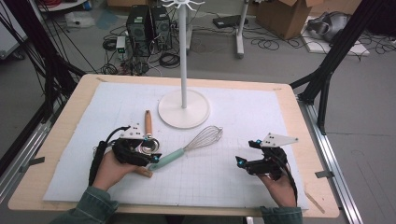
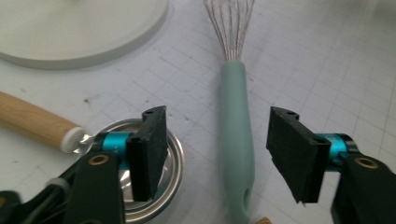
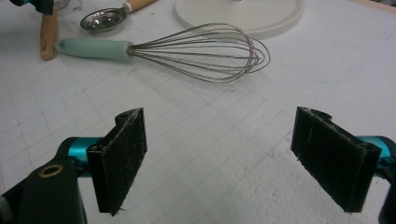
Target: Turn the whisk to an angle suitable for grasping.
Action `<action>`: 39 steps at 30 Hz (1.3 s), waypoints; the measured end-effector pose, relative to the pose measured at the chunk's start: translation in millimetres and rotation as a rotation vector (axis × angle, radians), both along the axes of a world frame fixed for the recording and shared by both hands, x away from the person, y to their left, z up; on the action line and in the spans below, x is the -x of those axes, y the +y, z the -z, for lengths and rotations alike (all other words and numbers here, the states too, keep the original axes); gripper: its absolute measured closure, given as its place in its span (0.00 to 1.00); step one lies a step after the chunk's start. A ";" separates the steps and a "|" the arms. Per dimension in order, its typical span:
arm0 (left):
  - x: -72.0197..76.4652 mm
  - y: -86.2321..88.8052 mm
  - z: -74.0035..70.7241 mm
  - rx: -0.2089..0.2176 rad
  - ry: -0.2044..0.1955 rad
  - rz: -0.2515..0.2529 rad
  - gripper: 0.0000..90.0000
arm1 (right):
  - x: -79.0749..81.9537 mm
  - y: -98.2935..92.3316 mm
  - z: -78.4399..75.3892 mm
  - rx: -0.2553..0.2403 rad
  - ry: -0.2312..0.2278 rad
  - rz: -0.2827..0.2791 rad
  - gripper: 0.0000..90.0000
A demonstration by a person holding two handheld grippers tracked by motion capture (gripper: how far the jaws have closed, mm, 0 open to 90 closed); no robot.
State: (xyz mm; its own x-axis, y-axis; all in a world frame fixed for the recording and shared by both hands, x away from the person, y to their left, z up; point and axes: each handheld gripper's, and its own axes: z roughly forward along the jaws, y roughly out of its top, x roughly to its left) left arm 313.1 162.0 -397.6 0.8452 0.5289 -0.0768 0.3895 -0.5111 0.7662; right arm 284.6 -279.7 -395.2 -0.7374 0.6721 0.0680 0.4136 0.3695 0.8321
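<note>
The whisk (image 1: 189,148) lay on the surface w/ its mint handle between the left gripper (image 2: 219,154) fingers, which stood apart, not touching it. A steel measuring spoon (image 2: 144,182) sat just beside. The right gripper (image 3: 233,163) hovered w/ fingers apart, nothing between.

Green sleeves (image 1: 95,203) at the wrists — black grippers (image 1: 135,151) with teal fittings, brass screws, grey three-cornered plates (image 1: 279,139).

Whisk (image 1: 194,143): mint-green handle, silver wire balloon head; lying flat on the white gridded mat, handle end toward the bench's near-left, wires pointing toward the round white stand base; handle unclamped
</note>
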 end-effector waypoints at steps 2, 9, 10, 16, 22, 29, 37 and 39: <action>-0.1 -4.6 2.5 -0.019 0.009 0.020 0.49 | -0.2 -0.1 0.2 0.003 -0.002 -0.002 0.19; -1.9 -16.3 9.3 -0.051 0.033 0.061 0.57 | 0.0 1.6 0.3 0.006 -0.002 -0.010 0.19; -1.7 -17.8 10.1 -0.053 0.037 0.057 0.57 | 0.0 1.6 0.3 0.006 -0.002 -0.010 0.19; -1.3 -28.0 16.4 -0.104 0.048 0.103 0.63 | -0.4 5.4 0.3 0.006 -0.004 -0.027 0.19; -4.7 -35.4 20.0 -0.142 0.055 0.110 0.64 | 0.3 6.7 -0.5 0.007 -0.004 -0.033 0.19; -7.1 -39.9 25.0 -0.165 0.067 0.107 0.66 | 0.0 5.8 -0.7 0.009 -0.010 -0.037 0.19; -8.6 -44.1 29.7 -0.197 0.077 0.096 0.70 | -0.1 6.8 -0.6 0.014 -0.006 -0.044 0.19; -8.4 -45.4 30.3 -0.203 0.069 0.095 0.72 | 0.0 6.8 -0.6 0.015 -0.006 -0.043 0.19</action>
